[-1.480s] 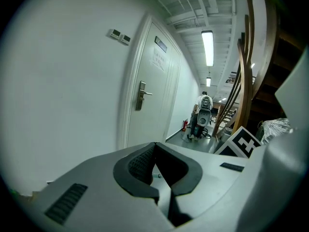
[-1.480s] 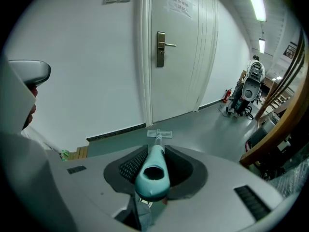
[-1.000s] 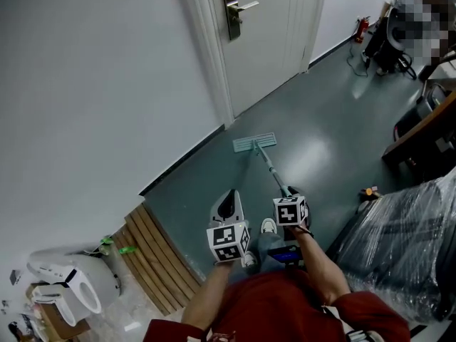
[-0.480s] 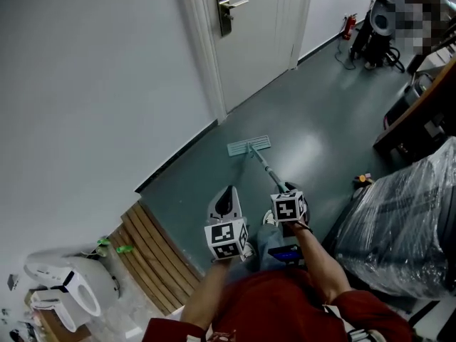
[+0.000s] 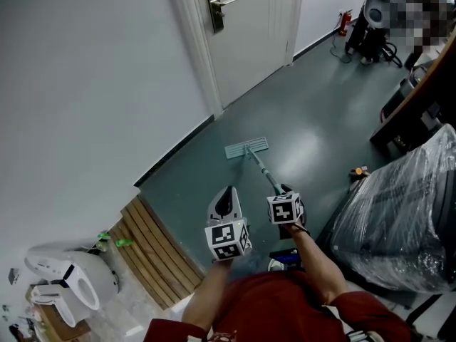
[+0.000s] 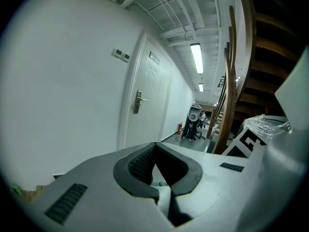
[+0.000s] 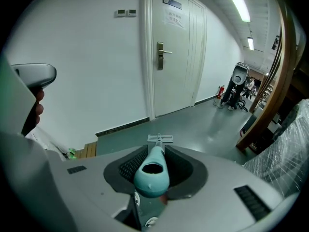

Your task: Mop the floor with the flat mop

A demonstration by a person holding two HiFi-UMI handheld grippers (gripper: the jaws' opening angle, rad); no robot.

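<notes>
Right gripper view: pinching the mop handle [image 7: 152, 175] in the right hand-held gripper [image 7: 155, 158], pressing its pad [image 7: 160, 138] flat on the floor [image 7: 203, 129]; leaving the left hand-held gripper [image 6: 155, 151] pressed together, empty.

Grey-green floor [image 5: 313, 127] with flat mop [image 5: 248, 149] and wooden slats [image 5: 153, 251] on it.

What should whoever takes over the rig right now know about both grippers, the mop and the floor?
Right gripper: shut on the top end of the mop handle.
Left gripper: jaws together, empty, beside the right one, off the handle.
Mop head: flat on the grey-green floor, ahead, short of the white door.
Done: cannot tell; no wet trail stands out.
Left: mop the open floor, probably with both grippers on the handle.
</notes>
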